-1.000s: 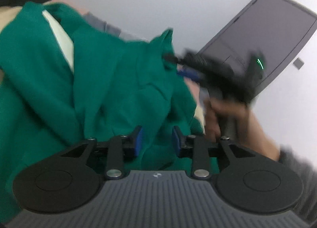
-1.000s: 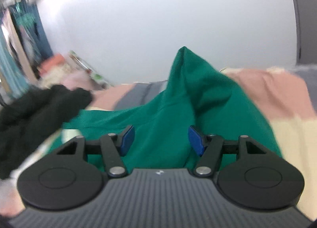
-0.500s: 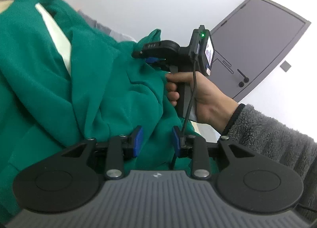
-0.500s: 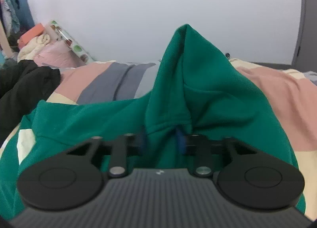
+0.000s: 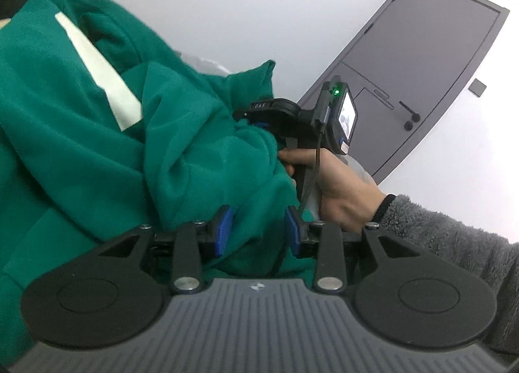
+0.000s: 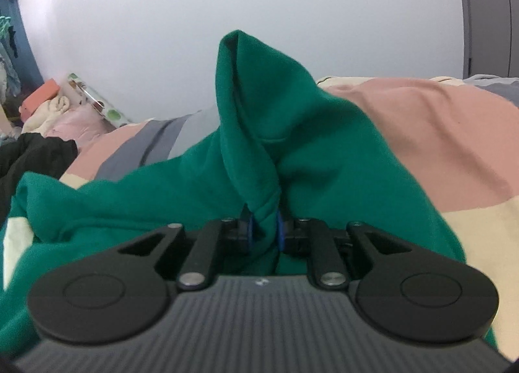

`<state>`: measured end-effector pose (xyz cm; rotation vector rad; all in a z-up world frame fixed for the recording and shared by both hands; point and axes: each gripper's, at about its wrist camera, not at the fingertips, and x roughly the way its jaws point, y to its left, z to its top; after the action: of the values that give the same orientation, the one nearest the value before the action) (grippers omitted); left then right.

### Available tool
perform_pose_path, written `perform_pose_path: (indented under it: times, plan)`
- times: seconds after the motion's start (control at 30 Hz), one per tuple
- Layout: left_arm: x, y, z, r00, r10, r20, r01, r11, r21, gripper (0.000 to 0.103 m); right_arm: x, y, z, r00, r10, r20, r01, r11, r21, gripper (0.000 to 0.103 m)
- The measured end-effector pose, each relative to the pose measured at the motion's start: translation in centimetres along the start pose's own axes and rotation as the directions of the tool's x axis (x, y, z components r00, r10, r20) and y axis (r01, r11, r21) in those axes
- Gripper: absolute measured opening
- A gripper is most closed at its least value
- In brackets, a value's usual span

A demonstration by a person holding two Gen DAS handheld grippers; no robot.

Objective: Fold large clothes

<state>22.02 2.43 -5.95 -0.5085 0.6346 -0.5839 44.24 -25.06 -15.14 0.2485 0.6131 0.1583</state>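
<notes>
My right gripper [image 6: 263,233] pinches a bunch of the green sweatshirt [image 6: 292,146], which lies crumpled on the bed [image 6: 438,133]. My left gripper [image 5: 257,232] sits partly open around cloth (not clamped). No fold is made yet; everything remains.

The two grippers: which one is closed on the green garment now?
The right gripper: its blue pads pinch a bunched fold of the green garment. The left gripper stands open, cloth loose between its parted fingers.
</notes>
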Motion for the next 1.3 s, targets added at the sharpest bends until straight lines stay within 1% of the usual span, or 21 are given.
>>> perform_pose_path:
  times: [0.07, 0.13, 0.17, 0.2, 0.23, 0.27, 0.3, 0.4, 0.5, 0.57, 0.63, 0.73, 0.87, 0.93, 1.03, 1.1, 1.23, 1.3]
  plan:
    - [0.2, 0.0, 0.2, 1.000, 0.000, -0.008, 0.000, 1.000, -0.011, 0.041, 0.1, 0.3, 0.0, 1.000, 0.004, 0.002, -0.004, 1.000, -0.003, 0.016]
    - [0.4, -0.1, 0.7, 1.000, 0.003, -0.009, -0.003, 1.000, 0.000, 0.041, -0.3, 0.1, 0.2, 1.000, 0.024, 0.000, -0.024, 1.000, 0.008, 0.018]
    - [0.9, -0.1, 1.2, 1.000, 0.008, -0.011, -0.008, 1.000, 0.011, 0.041, -0.7, -0.5, 0.4, 0.999, 0.037, -0.003, -0.036, 0.999, 0.016, 0.021]
    - [0.9, -0.4, 1.4, 1.000, 0.011, -0.010, -0.010, 0.999, 0.031, 0.046, -1.2, -0.6, 0.6, 0.999, 0.053, -0.012, -0.053, 0.998, 0.026, 0.023]
    - [0.6, -0.6, 0.9, 1.000, 0.007, -0.007, -0.007, 0.999, 0.054, 0.053, -1.8, -0.6, 0.8, 0.997, 0.067, -0.029, -0.066, 0.997, 0.031, 0.025]
    - [0.4, -0.9, 0.7, 1.000, 0.005, -0.001, -0.005, 0.998, 0.068, 0.055, -2.5, -0.4, 1.1, 0.997, 0.073, -0.039, -0.072, 0.997, 0.032, 0.025]
    - [0.7, -1.2, 0.5, 1.000, 0.010, 0.002, -0.010, 0.996, 0.084, 0.058, -3.4, -0.2, 1.2, 0.996, 0.076, -0.046, -0.075, 0.997, 0.029, 0.025]
    - [0.1, -2.3, 0.2, 0.999, 0.048, 0.009, -0.048, 0.991, 0.128, 0.061, -6.4, 0.1, 1.4, 0.995, 0.081, -0.051, -0.080, 0.996, 0.025, 0.026]
    - [-1.3, -3.5, -0.1, 0.997, 0.074, 0.036, -0.079, 0.984, 0.158, 0.064, -10.1, 0.3, 1.0, 0.994, 0.104, -0.035, -0.103, 0.994, 0.025, 0.026]
    - [-2.5, -4.5, -0.4, 0.993, 0.103, 0.062, -0.113, 0.977, 0.182, 0.065, -12.7, 0.5, 0.5, 0.994, 0.105, -0.026, -0.104, 0.994, 0.015, 0.026]
    - [-4.3, -5.1, -0.6, 0.986, 0.141, 0.090, -0.155, 0.970, 0.186, 0.066, -15.3, 0.4, -0.4, 0.993, 0.117, -0.022, -0.117, 0.993, 0.007, 0.026]
    - [-7.3, -5.8, -0.9, 0.976, 0.177, 0.125, -0.198, 0.965, 0.174, 0.066, -19.0, 0.5, -1.6, 0.993, 0.116, -0.022, -0.116, 0.993, -0.012, 0.026]
    - [-10.2, -6.1, -1.0, 0.957, 0.252, 0.141, -0.270, 0.954, 0.128, 0.066, -23.4, 1.0, -3.5, 0.993, 0.112, -0.045, -0.114, 0.993, -0.040, 0.026]
    - [-11.3, -6.2, -1.3, 0.948, 0.291, 0.131, -0.304, 0.948, 0.098, 0.066, -25.2, 1.0, -4.2, 0.992, 0.114, -0.060, -0.117, 0.992, -0.048, 0.026]
    - [-12.5, -6.1, -2.1, 0.940, 0.323, 0.109, -0.330, 0.942, 0.057, 0.066, -27.8, 0.6, -5.4, 0.987, 0.136, -0.088, -0.140, 0.989, -0.038, 0.026]
    - [-13.0, -6.2, -3.0, 0.930, 0.358, 0.087, -0.363, 0.930, 0.056, 0.066, -29.0, 0.2, -6.0, 0.981, 0.153, -0.123, -0.158, 0.987, -0.031, 0.026]
    - [-13.4, -6.5, -4.3, 0.910, 0.413, 0.046, -0.415, 0.908, 0.061, 0.066, -30.6, -0.4, -6.4, 0.972, 0.149, -0.180, -0.162, 0.985, -0.062, 0.026]
    - [-13.8, -6.7, -4.8, 0.903, 0.428, 0.037, -0.429, 0.901, 0.062, 0.067, -31.0, -0.9, -6.4, 0.970, 0.138, -0.200, -0.157, 0.984, -0.081, 0.026]
